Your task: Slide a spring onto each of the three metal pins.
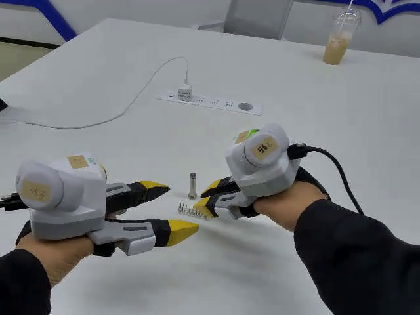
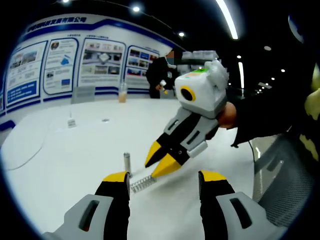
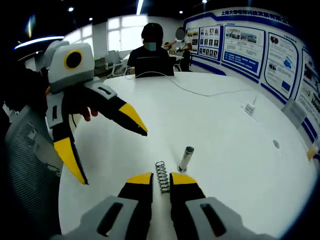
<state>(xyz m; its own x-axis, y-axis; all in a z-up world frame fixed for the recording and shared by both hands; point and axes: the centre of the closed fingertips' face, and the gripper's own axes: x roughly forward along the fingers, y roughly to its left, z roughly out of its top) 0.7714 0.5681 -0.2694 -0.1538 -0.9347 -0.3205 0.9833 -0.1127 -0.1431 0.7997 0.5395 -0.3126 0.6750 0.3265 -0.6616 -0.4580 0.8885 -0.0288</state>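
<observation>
Your left tongs (image 1: 180, 209) hang spread, empty. Your right tongs (image 3: 161, 179) pinch the spring (image 1: 188, 210) lying on the tabletop (image 1: 295, 85) beside the upright pin (image 1: 192, 185). Next, I judge: lift, align over its top.

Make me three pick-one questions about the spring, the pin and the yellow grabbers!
1. How many metal pins stand on the table? A three. B one. C five.
2. Where is the spring? A slid onto the pin. B lying far from both grippers. C between the tips of the right gripper.
3. How does the left gripper look? A wide open, holding nothing. B shut on the pin. C shut on the spring.
Answers: B, a single pin stands upright alone; C, the right gripper view shows the spring's end between its nearly closed yellow tips; A, a wide gap separates its tips.
</observation>
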